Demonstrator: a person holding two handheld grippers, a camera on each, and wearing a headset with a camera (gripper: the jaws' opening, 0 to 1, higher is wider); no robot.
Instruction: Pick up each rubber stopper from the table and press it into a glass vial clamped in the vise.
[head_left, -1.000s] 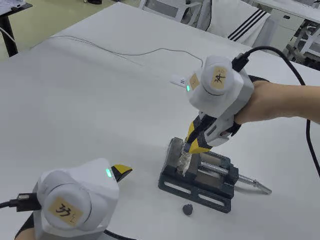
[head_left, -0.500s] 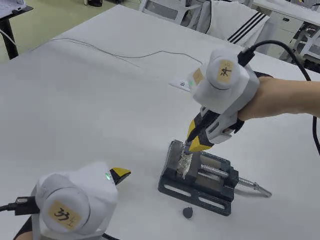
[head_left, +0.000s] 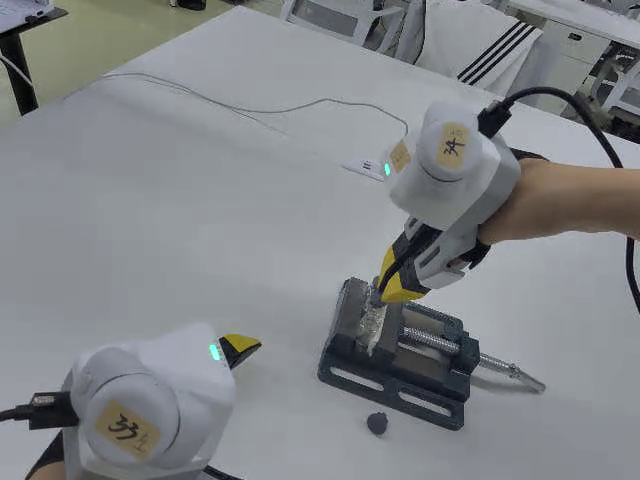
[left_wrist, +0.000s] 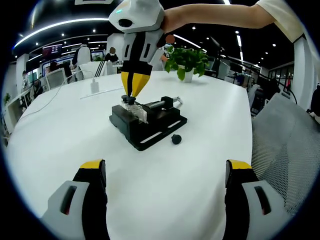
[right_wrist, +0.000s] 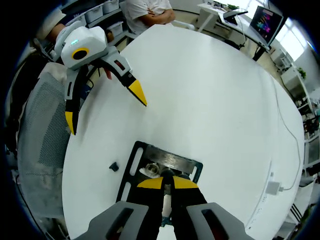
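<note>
Right gripper (head_left: 385, 293): jaws pressed together, I am still bearing down on vial (head_left: 372, 322) in vise (head_left: 400, 375); barely shifted, seating likely unfinished.
Left gripper (left_wrist: 165, 165): jaws spread, idling.
Stopper (head_left: 376, 423): waiting beside vise.

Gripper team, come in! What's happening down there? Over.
Left gripper open, hovering over table. Right gripper shut, tips at vial in vise. One stopper loose beside vise. Nothing blocking.

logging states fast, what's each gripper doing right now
left gripper: open, holding nothing
right gripper: shut, tips at the vial in the vise; whether it holds anything cannot be told
</note>
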